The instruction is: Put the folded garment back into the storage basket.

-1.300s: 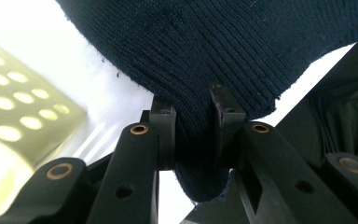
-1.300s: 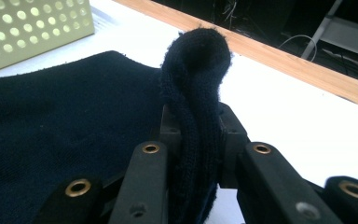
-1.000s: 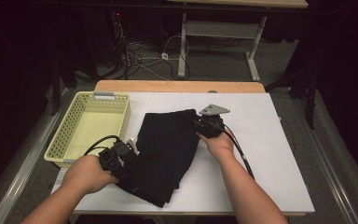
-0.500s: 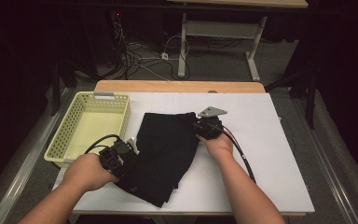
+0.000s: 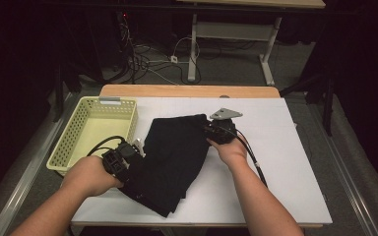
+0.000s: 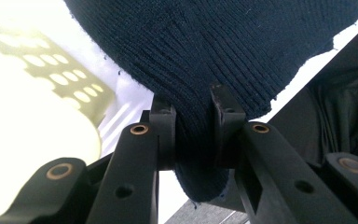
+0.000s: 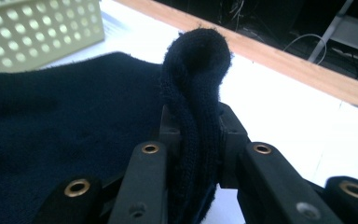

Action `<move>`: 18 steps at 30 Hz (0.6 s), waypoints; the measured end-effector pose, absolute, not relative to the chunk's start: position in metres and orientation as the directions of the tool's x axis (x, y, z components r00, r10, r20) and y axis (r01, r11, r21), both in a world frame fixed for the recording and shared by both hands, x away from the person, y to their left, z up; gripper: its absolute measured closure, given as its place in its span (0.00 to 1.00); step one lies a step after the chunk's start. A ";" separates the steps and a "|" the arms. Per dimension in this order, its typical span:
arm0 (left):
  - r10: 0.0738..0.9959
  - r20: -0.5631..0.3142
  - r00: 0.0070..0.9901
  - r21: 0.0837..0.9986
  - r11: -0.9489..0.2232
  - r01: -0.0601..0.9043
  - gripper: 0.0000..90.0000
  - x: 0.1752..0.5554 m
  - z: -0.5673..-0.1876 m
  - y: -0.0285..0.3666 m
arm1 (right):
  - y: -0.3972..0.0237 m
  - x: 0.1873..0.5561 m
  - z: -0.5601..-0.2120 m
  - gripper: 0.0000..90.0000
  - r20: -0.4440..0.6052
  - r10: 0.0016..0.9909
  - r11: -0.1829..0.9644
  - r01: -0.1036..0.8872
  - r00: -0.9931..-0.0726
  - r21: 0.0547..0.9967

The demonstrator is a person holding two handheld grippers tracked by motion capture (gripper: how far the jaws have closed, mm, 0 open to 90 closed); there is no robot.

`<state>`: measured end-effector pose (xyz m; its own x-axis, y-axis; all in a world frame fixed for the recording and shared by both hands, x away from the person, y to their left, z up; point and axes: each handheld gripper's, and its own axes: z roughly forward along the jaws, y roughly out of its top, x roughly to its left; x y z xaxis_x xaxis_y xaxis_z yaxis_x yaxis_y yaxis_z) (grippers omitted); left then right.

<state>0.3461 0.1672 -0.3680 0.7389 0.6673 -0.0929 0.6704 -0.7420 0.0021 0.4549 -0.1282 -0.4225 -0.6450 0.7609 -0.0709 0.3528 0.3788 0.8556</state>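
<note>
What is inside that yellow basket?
Nothing that I can see: the basket shows a bare floor. Its near corner is hidden behind the left gripper and hand.

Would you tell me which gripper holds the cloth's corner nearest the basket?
The left gripper; it pinches the dark cloth beside the yellow basket, while the right gripper clamps the far corner.

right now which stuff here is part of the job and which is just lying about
In the job:
- dark knitted garment
- left gripper, clamped on its edge
- right gripper, clamped on a fold

Lying about:
- yellow basket, left of the garment
- white table
</note>
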 end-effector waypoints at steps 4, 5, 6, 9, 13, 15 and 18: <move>0.665 -0.088 0.742 -0.007 -0.745 0.667 0.82 0.349 -0.362 0.168 | -0.125 0.453 -0.415 0.86 -0.071 0.761 0.370 0.342 -0.645 0.864; 0.668 -0.088 0.739 -0.007 -0.742 0.670 0.82 0.349 -0.361 0.168 | -0.125 0.452 -0.413 0.86 -0.073 0.759 0.370 0.338 -0.647 0.865; 0.670 -0.090 0.737 -0.010 -0.741 0.672 0.82 0.350 -0.360 0.168 | -0.124 0.452 -0.412 0.86 -0.078 0.757 0.374 0.331 -0.649 0.866; 0.667 -0.092 0.739 -0.021 -0.743 0.669 0.82 0.351 -0.358 0.168 | -0.123 0.451 -0.408 0.86 -0.082 0.756 0.375 0.327 -0.650 0.867; 0.666 -0.088 0.741 -0.035 -0.745 0.666 0.82 0.353 -0.353 0.166 | -0.122 0.451 -0.403 0.86 -0.085 0.756 0.376 0.323 -0.650 0.869; 0.664 -0.083 0.743 -0.039 -0.747 0.663 0.82 0.354 -0.350 0.166 | -0.122 0.451 -0.402 0.86 -0.085 0.756 0.375 0.322 -0.650 0.870; 0.662 -0.079 0.745 -0.049 -0.749 0.660 0.82 0.355 -0.345 0.165 | -0.121 0.451 -0.399 0.86 -0.083 0.755 0.371 0.319 -0.651 0.872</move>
<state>0.3550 0.1650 -0.3448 0.7453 0.6620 -0.0792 0.6604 -0.7493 -0.0490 0.4506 -0.1208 -0.3988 -0.6510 0.7545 -0.0831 0.3189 0.3712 0.8721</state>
